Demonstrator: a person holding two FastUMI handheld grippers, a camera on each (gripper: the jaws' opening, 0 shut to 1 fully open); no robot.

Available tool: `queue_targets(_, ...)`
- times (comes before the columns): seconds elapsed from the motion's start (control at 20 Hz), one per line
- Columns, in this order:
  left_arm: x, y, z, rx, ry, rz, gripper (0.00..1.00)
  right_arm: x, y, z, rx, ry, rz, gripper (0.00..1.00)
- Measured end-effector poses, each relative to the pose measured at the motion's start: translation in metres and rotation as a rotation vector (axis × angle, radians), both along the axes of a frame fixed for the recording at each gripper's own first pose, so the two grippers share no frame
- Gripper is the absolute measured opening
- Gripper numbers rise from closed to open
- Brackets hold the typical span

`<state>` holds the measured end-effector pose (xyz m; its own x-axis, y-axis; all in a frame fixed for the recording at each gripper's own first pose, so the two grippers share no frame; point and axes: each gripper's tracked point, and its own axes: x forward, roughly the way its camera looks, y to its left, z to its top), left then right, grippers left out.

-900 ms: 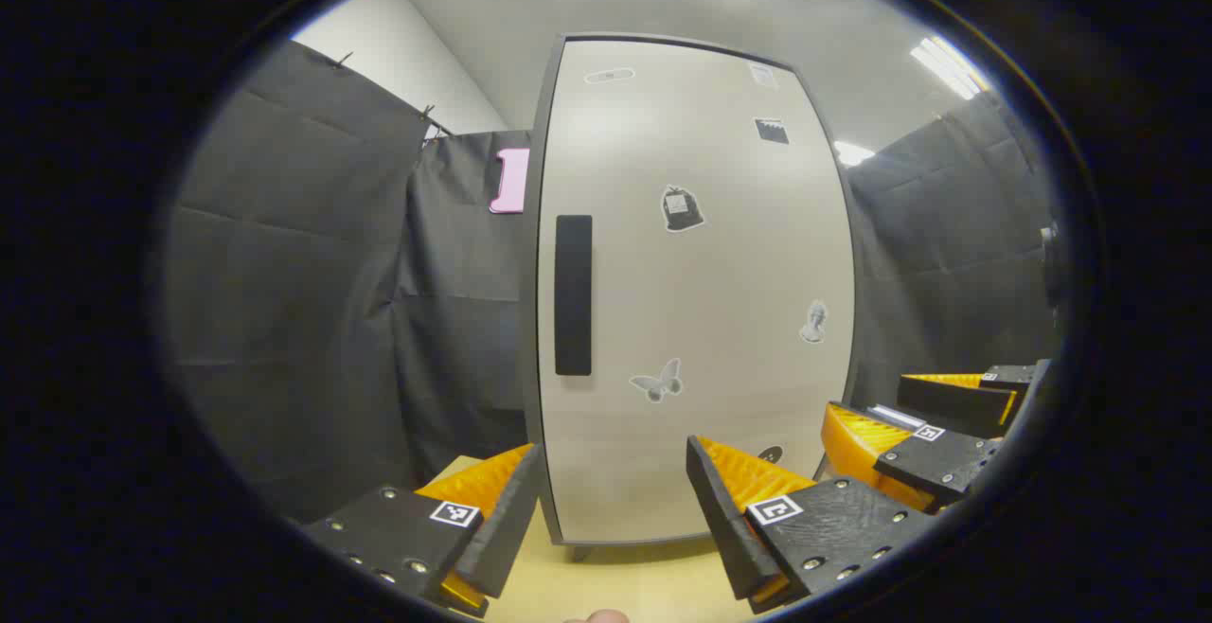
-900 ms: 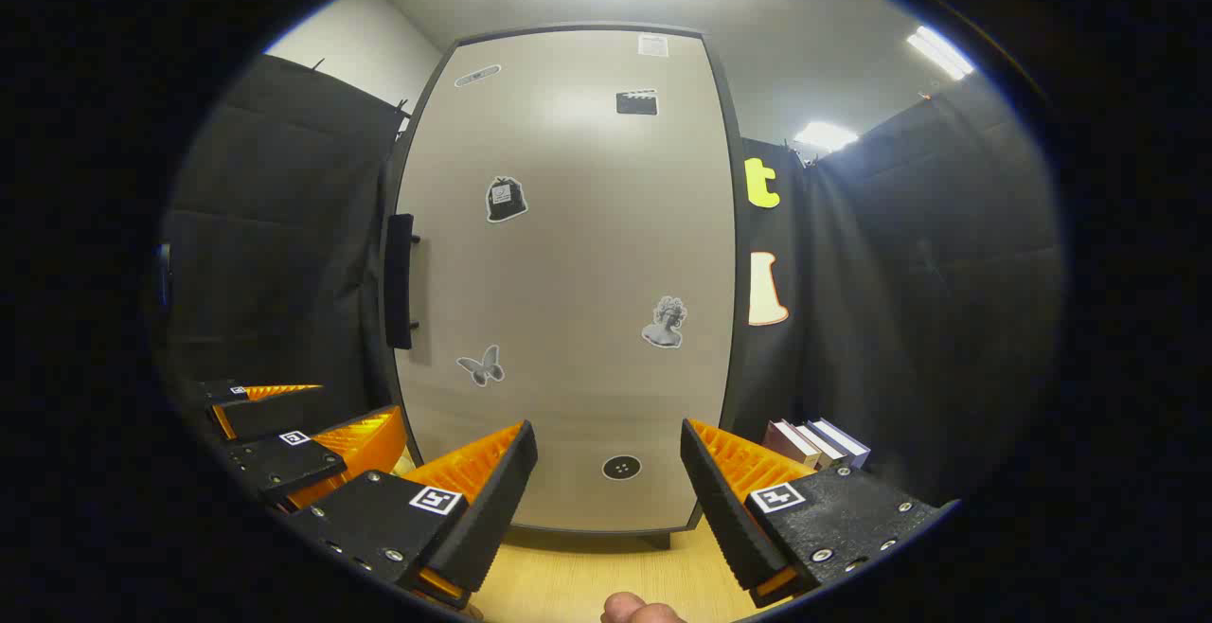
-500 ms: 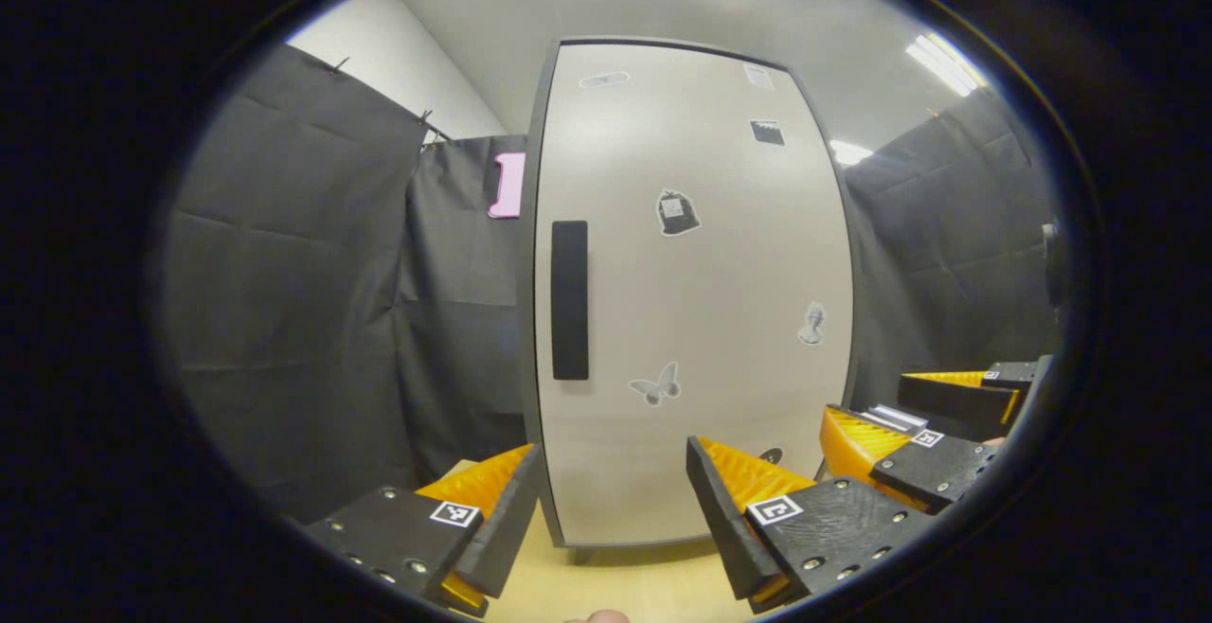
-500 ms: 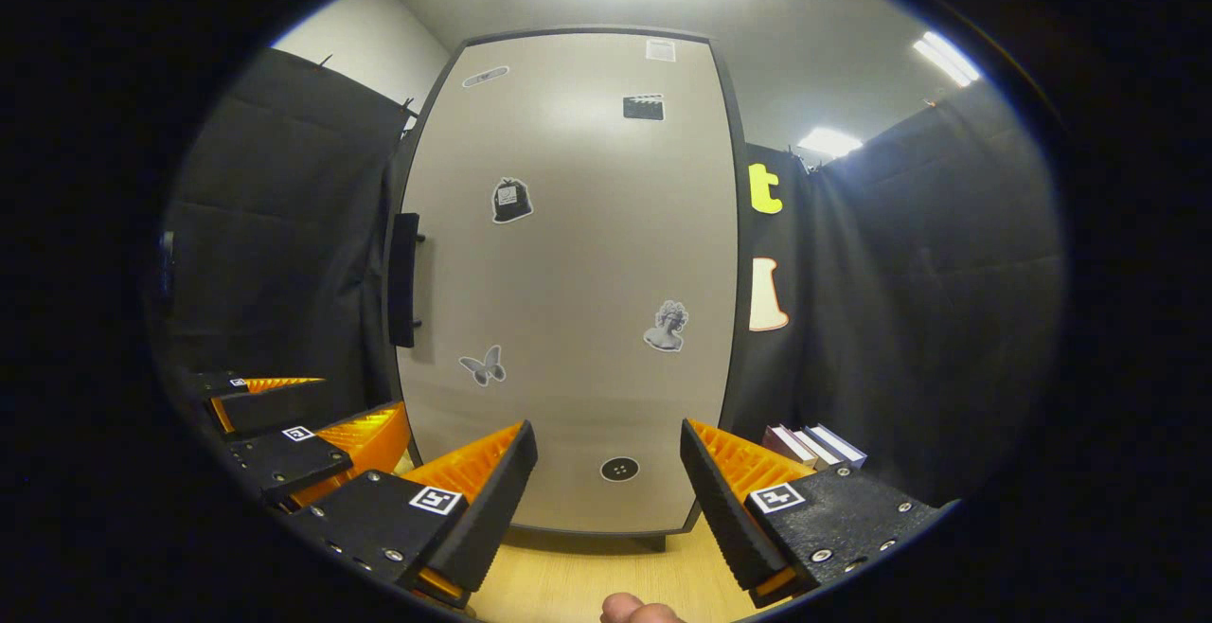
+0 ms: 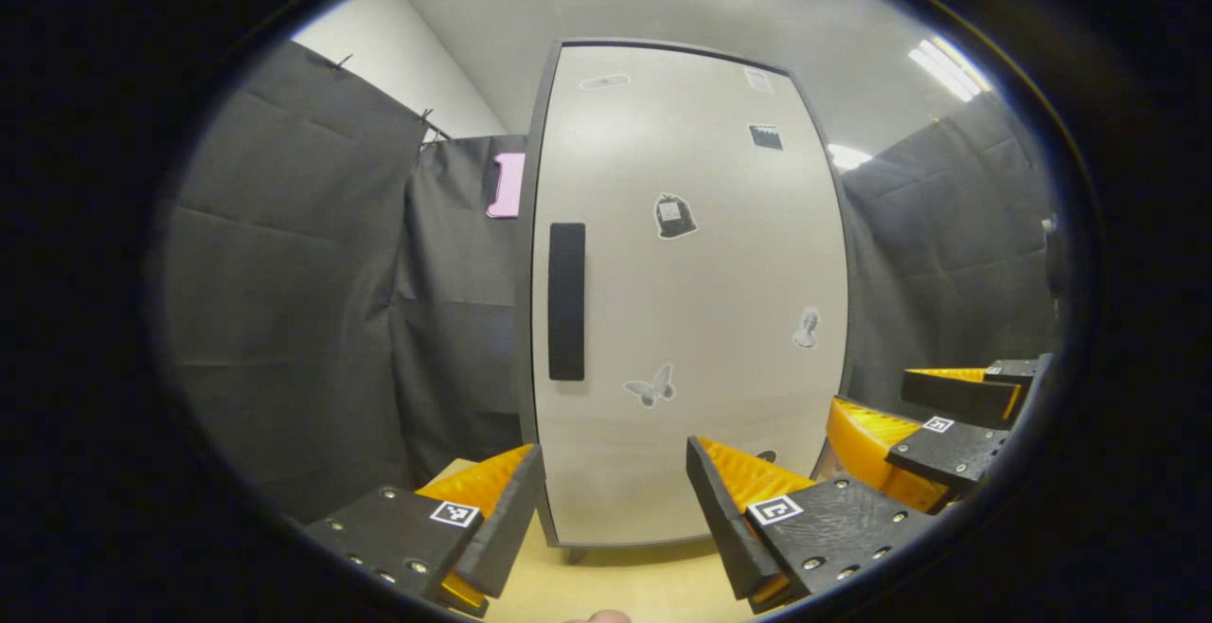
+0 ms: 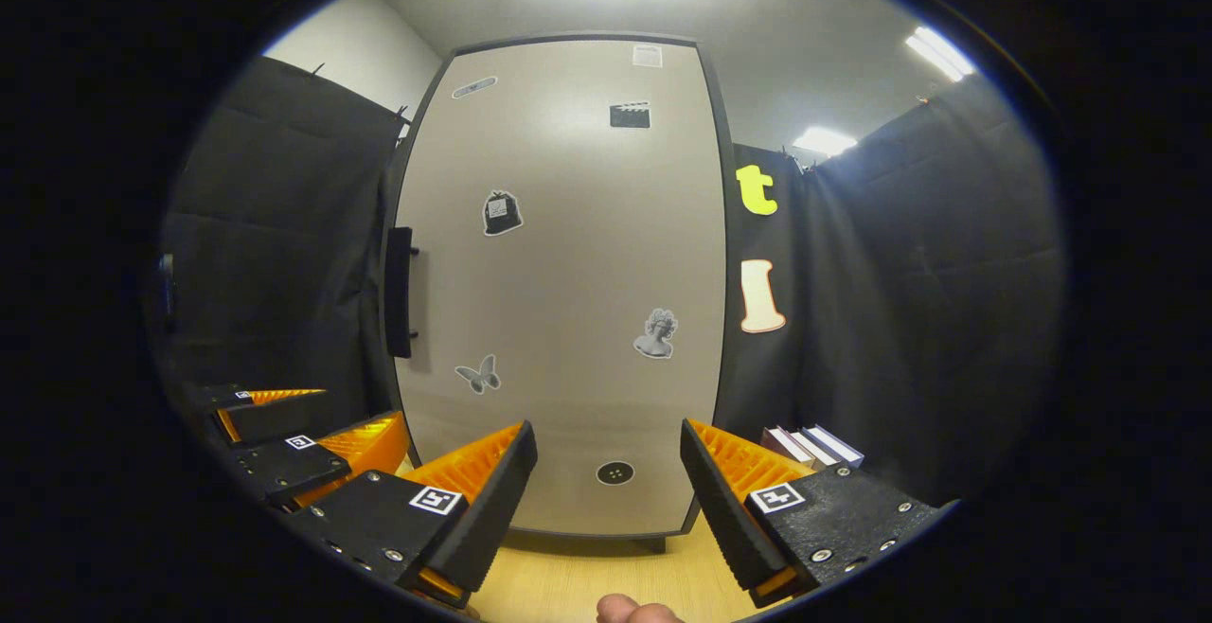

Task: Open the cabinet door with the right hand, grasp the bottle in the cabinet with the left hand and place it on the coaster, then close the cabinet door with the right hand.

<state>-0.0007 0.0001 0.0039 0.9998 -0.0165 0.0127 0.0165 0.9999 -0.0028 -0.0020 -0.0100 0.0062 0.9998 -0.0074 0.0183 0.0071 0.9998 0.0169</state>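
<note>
A tall pale cabinet (image 5: 701,320) (image 6: 568,273) with stickers on its shut door stands on the wooden table (image 6: 587,576). Its dark vertical handle (image 5: 566,301) (image 6: 399,292) sits near the door's left edge. My left gripper (image 5: 614,500) is open in front of the cabinet's lower left, nothing between its fingers. My right gripper (image 6: 606,495) is open before the door's lower middle, also holding nothing. In the left gripper view the right gripper (image 5: 909,434) appears at the far right; in the right gripper view the left gripper (image 6: 303,434) appears at the far left. The door hides whatever is inside.
Several books (image 6: 814,448) lie on the table to the right of the cabinet. Black cloth walls close in on both sides and behind. A fingertip (image 6: 630,610) shows at the bottom edge of the right gripper view.
Both views have shifted slightly; the cabinet sits a little further left in each. The right gripper has drifted a bit in the left gripper view. Both grippers stay open.
</note>
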Motion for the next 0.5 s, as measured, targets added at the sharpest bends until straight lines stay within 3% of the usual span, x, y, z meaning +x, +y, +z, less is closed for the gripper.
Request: queue_targets(0.5, -0.0013, 0.0011, 0.0029, 0.01, -0.01, 0.006, 0.86, 0.0016, -0.0018, 0.0003, 0.0, 0.003, -0.007, 0.94)
